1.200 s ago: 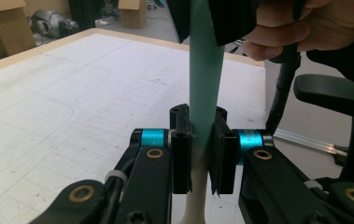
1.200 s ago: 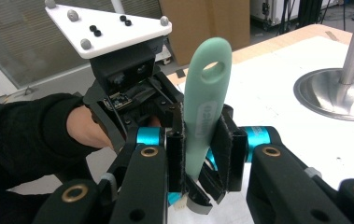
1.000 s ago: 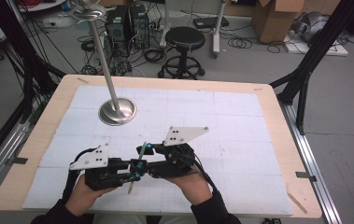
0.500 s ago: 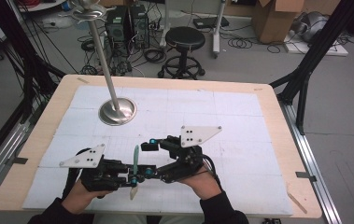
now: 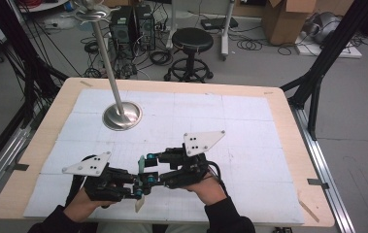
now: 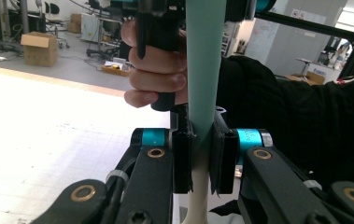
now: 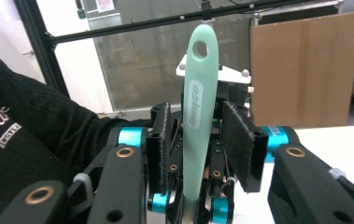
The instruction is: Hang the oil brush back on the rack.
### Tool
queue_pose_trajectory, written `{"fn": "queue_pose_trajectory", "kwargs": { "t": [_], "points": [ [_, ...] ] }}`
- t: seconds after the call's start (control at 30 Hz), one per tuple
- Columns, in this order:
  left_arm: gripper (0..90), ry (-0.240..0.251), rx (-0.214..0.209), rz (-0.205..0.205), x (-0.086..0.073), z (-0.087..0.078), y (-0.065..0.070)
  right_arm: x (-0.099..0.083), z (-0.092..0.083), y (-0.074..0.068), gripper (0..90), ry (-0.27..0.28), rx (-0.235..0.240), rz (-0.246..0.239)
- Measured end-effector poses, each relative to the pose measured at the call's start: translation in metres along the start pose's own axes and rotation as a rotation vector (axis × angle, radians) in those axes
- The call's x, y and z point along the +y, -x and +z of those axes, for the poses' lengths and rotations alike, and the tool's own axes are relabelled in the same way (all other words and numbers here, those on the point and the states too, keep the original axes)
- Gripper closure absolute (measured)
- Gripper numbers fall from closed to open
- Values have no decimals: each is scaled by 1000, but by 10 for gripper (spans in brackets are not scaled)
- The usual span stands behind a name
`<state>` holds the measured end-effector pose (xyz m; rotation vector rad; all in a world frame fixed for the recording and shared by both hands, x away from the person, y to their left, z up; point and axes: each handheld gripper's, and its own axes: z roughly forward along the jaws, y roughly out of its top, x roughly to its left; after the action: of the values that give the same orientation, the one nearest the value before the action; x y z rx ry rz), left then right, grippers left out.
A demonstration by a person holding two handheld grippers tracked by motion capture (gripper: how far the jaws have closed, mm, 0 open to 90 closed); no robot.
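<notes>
left claw [image 6: 202, 158] clamps green handle [image 6: 206, 70] upright.

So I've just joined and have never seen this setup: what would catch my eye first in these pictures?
First, the mint-green utensil near the table's front edge: the left gripper is clamped on it. The right gripper has just been closing, the handle between its jaws with gaps either side. Next, the shiny metal stand at the table's far left, its pole rising toward the camera.
</notes>
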<state>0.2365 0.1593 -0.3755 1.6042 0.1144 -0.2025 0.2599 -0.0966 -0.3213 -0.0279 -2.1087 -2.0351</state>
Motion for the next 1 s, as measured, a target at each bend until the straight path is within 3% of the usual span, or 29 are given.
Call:
{"fn": "queue_pose_trajectory", "kwargs": {
  "t": [0.23,0.43,0.5,0.57,0.63,0.73,0.9,1.0],
  "points": [
    [811,-16,-20,9,-1,2,1,-1,3,0,765,-2,44,-19],
    [811,-23,-4,16,-1,1,1,-1,3,-1,781,-9,24,-13],
    [772,-31,25,21,-1,1,0,-1,2,-2,786,-18,13,-17],
    [555,-34,73,10,-1,2,-1,-1,2,-3,787,-34,-12,-9],
    [489,-43,110,16,-1,1,-1,-1,1,-3,788,-46,-31,-2],
    [441,-39,172,21,0,-1,-2,-1,-1,-3,788,-61,-98,29],
    [437,-27,265,36,1,-7,-3,-1,-6,-3,788,-72,-217,74],
    [447,-16,291,36,2,-7,-2,0,-7,-5,788,-65,-271,94]
  ]
}}
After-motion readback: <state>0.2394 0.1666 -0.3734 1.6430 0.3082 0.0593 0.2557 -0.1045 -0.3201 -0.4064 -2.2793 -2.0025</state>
